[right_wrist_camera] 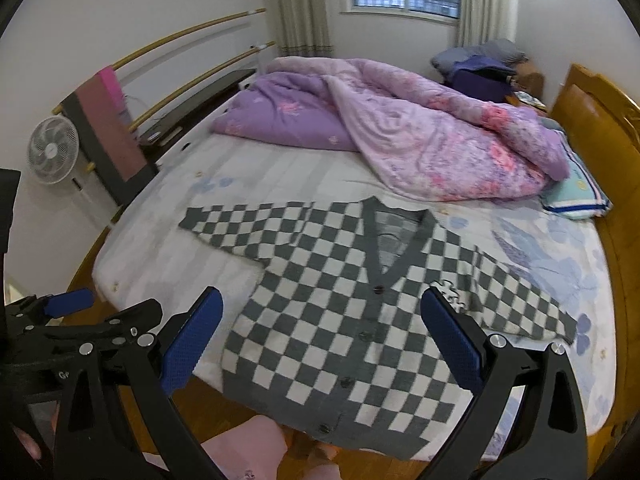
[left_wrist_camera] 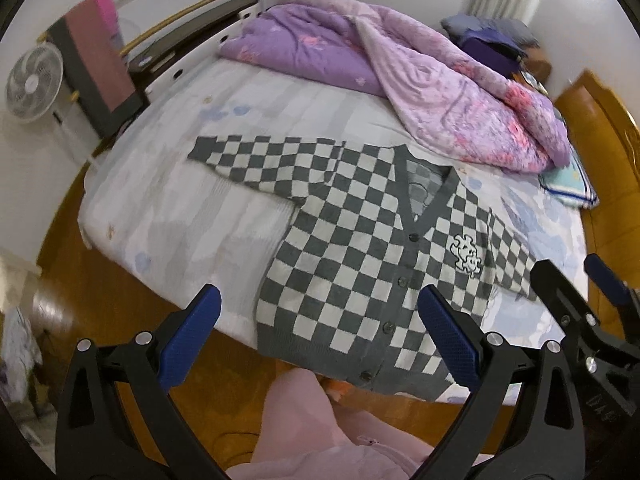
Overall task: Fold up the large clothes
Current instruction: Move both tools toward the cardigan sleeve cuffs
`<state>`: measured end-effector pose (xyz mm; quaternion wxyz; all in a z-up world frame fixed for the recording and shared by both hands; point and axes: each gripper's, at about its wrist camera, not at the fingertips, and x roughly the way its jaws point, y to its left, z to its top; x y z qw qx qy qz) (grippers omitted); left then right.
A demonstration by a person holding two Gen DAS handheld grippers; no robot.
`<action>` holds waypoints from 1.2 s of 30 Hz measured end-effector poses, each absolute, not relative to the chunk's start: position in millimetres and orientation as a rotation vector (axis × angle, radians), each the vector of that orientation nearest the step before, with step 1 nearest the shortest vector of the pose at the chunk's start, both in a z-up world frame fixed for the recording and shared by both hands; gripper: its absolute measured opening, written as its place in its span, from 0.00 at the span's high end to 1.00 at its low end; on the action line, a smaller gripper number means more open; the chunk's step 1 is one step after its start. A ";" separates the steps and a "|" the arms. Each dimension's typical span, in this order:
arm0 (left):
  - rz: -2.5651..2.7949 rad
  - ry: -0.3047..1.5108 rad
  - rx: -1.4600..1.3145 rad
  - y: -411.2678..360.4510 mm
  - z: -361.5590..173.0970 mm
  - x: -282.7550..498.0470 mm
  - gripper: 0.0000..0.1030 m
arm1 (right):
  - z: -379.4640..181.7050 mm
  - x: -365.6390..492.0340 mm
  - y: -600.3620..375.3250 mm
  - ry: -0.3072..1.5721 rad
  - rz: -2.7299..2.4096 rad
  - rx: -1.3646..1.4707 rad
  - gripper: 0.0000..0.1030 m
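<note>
A grey-and-white checkered cardigan [left_wrist_camera: 360, 256] lies flat, front up and buttoned, on the bed, its hem at the near edge; it also shows in the right wrist view [right_wrist_camera: 340, 312]. One sleeve [left_wrist_camera: 260, 164] stretches out to the left, the other [left_wrist_camera: 516, 264] lies angled along the right side. My left gripper [left_wrist_camera: 320, 336] is open and empty, held above the hem. My right gripper [right_wrist_camera: 320, 340] is open and empty, also above the hem. The right gripper shows at the right edge of the left wrist view [left_wrist_camera: 580, 292]; the left gripper shows at the left of the right wrist view [right_wrist_camera: 80, 320].
A purple and pink quilt [left_wrist_camera: 400, 80] is heaped at the far side of the bed [left_wrist_camera: 180, 216]. A pillow [right_wrist_camera: 580, 192] lies by the wooden headboard [right_wrist_camera: 600, 120] at right. A fan [left_wrist_camera: 34, 80] stands at left. Wooden floor [left_wrist_camera: 100, 300] lies below.
</note>
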<state>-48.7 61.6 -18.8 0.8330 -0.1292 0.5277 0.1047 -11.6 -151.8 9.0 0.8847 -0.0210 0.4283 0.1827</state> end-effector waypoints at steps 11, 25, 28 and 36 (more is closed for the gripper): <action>0.222 1.180 -0.340 141.8 -51.7 -2.2 0.05 | -12.2 40.5 -65.4 0.937 0.454 -0.062 0.07; 0.278 1.303 -0.480 338.1 -177.0 143.1 0.05 | -97.5 193.5 83.3 1.082 0.410 -0.067 0.21; 0.317 1.309 -0.563 381.6 -216.2 170.1 0.05 | -123.2 221.5 98.0 1.099 0.375 -0.080 0.24; 0.366 1.259 -0.790 470.3 -323.2 228.5 0.06 | -205.7 282.5 104.9 1.206 0.230 -0.122 0.24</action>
